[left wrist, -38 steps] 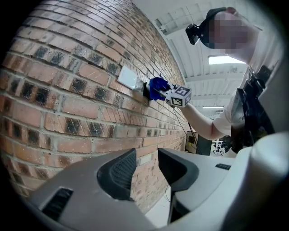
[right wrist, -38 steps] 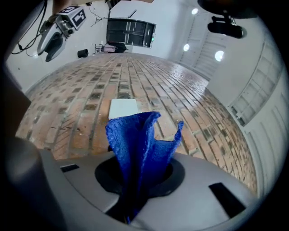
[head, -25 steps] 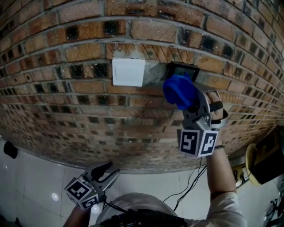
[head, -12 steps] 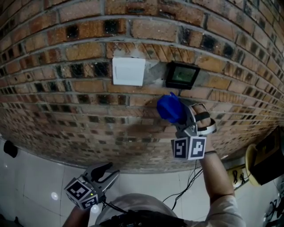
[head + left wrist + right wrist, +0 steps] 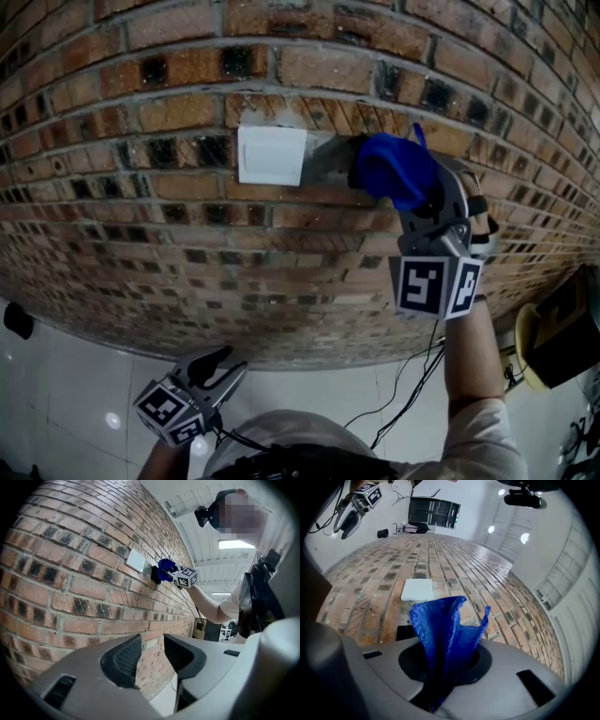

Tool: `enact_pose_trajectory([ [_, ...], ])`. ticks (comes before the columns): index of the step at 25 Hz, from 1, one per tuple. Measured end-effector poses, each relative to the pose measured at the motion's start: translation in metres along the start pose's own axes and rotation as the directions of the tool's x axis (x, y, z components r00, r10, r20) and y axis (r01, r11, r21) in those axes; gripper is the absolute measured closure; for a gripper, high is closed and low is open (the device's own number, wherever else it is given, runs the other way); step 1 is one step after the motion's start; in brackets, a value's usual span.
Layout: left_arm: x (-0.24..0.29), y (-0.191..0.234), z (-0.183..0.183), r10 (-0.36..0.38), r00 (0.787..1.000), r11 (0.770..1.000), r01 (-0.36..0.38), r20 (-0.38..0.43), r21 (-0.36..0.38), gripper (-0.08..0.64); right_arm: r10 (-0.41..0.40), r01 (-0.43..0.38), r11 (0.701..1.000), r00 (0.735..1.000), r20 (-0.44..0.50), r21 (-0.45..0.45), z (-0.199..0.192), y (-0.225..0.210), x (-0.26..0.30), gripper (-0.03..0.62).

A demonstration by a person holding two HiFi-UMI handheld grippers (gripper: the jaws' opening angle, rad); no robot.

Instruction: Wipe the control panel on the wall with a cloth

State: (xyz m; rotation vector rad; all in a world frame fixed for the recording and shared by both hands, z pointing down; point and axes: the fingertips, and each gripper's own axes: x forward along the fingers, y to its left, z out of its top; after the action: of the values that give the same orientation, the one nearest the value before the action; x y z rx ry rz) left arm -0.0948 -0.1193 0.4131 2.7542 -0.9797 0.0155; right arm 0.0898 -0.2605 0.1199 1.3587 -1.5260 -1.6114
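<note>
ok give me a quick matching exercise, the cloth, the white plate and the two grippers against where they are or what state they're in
Things:
1. blue cloth
2. white plate
3. left gripper
4. right gripper

Places or states:
A. down low, jaws apart, nothing between them
B. up high, shut on the cloth
C. mounted just left of the control panel
D. bunched up, covering most of the control panel in the head view

Pairs: 1-D, 2-C, 3-A, 4-B
</note>
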Motion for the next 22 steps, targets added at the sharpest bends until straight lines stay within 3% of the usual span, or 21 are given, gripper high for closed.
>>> enact_pose_trajectory([
  [7,0.001,0.0,-0.001,-0.006,1.0,1.0,0.006,0.008,-0.008,0.414,0.02,-0.021,0.998,1.0,-0.009,-0.065,-0.002,0.023,0.003,0.503],
  [18,0.009,-0.004,-0.005,-0.025,1.0,1.0,0.025,-0.008,-0.009,0.414,0.186,-0.188,0.981,0.982,-0.038,-0.041,-0.019,0.12,-0.013,0.503],
  [22,0.008,-0.004,-0.005,-0.022,1.0,1.0,0.022,-0.008,-0.007,0.414,0.223,-0.225,0.974,0.974,-0.041,-0.035,-0.024,0.132,-0.013,0.503],
])
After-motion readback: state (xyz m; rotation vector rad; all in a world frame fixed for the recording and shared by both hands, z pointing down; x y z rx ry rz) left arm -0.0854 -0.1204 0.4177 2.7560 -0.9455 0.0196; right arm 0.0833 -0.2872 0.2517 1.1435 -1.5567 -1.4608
